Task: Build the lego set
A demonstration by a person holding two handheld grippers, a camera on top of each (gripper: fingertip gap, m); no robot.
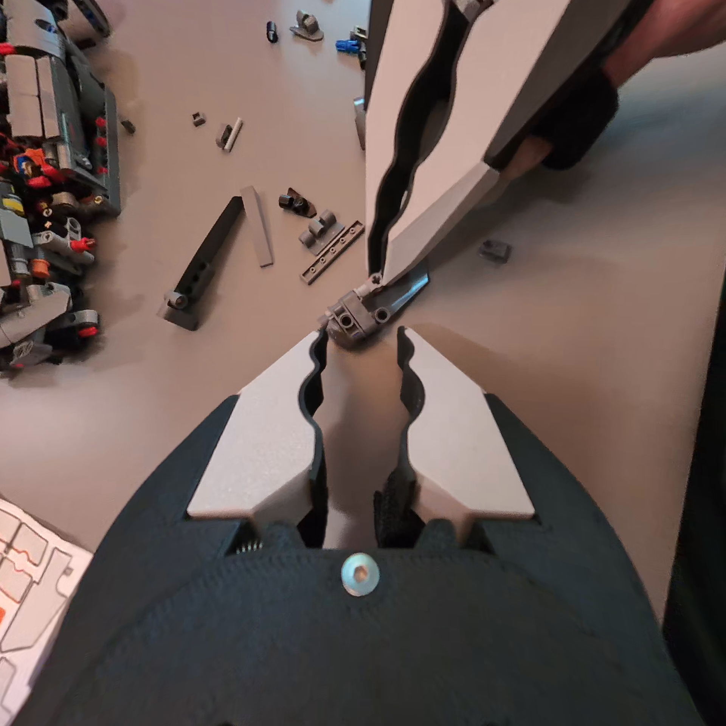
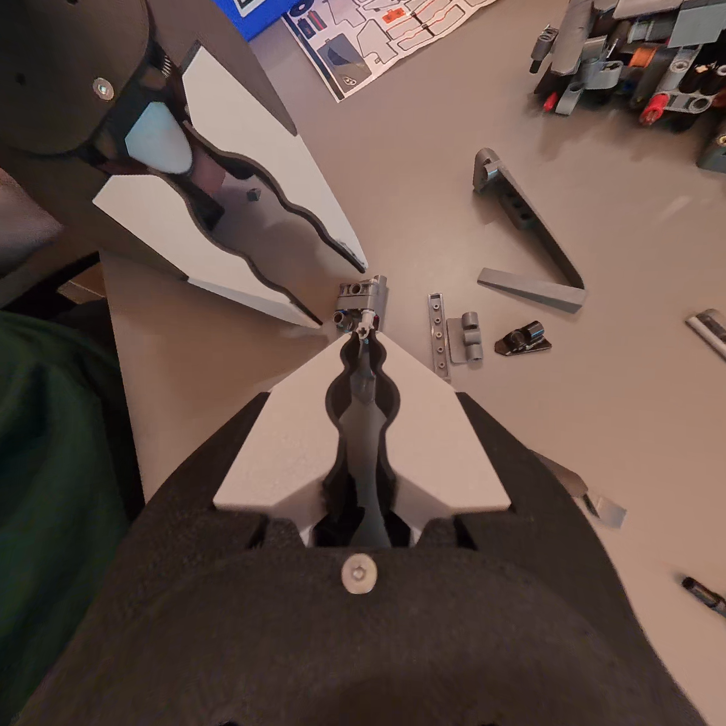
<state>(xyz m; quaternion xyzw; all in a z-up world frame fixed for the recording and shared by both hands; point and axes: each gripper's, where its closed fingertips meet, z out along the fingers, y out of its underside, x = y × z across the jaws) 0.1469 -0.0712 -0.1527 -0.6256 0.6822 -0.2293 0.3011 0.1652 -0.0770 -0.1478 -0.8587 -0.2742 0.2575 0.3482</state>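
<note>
Right gripper (image 2: 363,338), nearest, clamped on dark curved panel (image 2: 363,444) with grey connector block (image 2: 359,300) at its tip on table (image 2: 432,176); left gripper (image 1: 361,334) parted, empty, just beside block: should pinch block squarely, pressing straight.

A plain grey table (image 1: 550,353) carries everything. Loose grey pieces (image 1: 330,243) lie mid-table, the half-built model (image 1: 51,169) far left, a sticker sheet (image 2: 377,43) nearby.
</note>
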